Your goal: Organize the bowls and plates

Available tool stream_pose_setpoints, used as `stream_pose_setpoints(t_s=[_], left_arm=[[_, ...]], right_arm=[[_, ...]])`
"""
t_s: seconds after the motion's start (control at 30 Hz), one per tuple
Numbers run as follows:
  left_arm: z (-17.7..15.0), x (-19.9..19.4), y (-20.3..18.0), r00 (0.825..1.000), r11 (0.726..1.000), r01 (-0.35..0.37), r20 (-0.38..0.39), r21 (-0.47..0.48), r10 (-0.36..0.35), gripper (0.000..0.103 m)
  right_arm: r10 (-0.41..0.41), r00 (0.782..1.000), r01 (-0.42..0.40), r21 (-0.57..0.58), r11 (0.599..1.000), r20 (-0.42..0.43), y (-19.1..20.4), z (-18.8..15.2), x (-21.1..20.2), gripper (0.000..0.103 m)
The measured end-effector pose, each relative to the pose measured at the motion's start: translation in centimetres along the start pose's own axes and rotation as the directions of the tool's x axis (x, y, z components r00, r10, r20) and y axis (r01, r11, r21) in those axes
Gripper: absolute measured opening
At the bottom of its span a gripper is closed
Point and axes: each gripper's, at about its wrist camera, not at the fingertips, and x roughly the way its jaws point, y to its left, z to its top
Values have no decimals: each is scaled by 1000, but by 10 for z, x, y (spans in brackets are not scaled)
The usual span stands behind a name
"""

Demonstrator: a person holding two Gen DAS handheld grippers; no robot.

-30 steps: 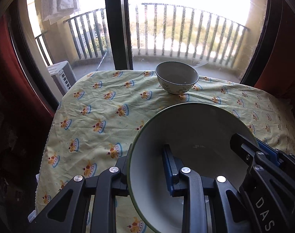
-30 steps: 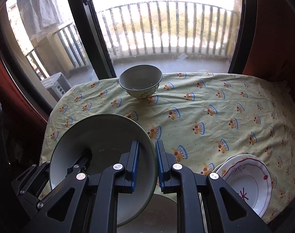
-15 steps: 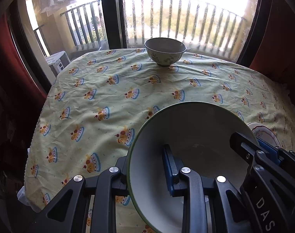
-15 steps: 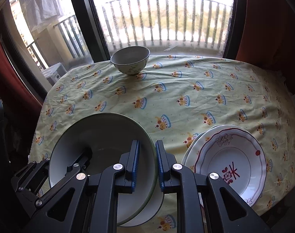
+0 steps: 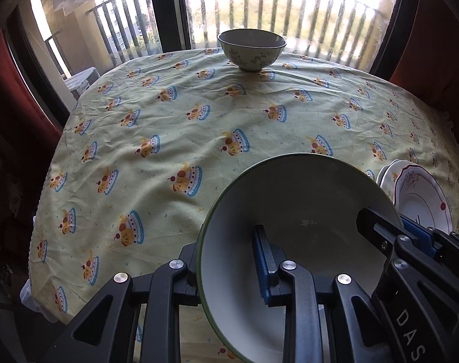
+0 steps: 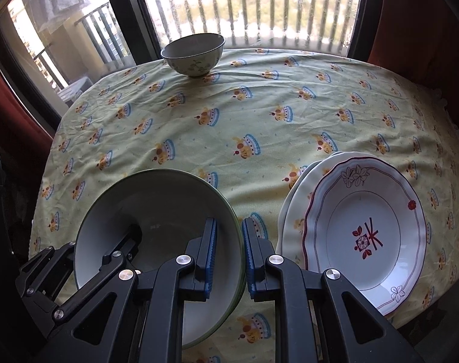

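Observation:
A large white bowl with a green rim (image 5: 302,211) (image 6: 157,211) is held between both grippers near the table's front edge. My left gripper (image 5: 229,260) is shut on its left rim, one finger inside, one outside. My right gripper (image 6: 229,251) is shut on its right rim; it also shows in the left wrist view (image 5: 411,236). A second bowl seems to lie under it, nested. A small floral bowl (image 5: 251,48) (image 6: 193,54) stands upright at the far edge. A white plate with red flower pattern (image 6: 365,236) (image 5: 420,199) lies on another plate at the front right.
The table carries a yellow-green cloth with a cake print (image 5: 199,121) (image 6: 259,115). Behind it are a window with a dark frame (image 5: 166,9) and balcony railing. Red curtains (image 6: 423,21) hang at both sides.
Both grippers with the large bowl have drawn back toward the front edge and sunk lower. The far bowl looks farther away and the patterned plate has come fully into view.

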Motion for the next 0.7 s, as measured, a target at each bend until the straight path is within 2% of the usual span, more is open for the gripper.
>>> stream_pose_setpoints(t_s=[0.23, 0.57, 0.67, 0.7], left_arm=[[-5, 10, 1, 999, 1000, 21, -49, -20, -22, 25], [-9, 11, -2, 999, 1000, 1, -37, -17, -2, 26], [-9, 8, -2, 999, 1000, 26, -40, -18, -27, 34], [-9, 6, -2, 999, 999, 35, -37, -16, -36, 38]], right_arm=[[-19, 1000, 19, -30, 999, 0, 4, -3, 4, 20], [-37, 999, 38, -35, 999, 25, 3, -7, 6, 20], [-36, 999, 37, -34, 999, 20, 3, -7, 6, 21], [-24, 1000, 24, -36, 999, 18, 2, -7, 6, 24]])
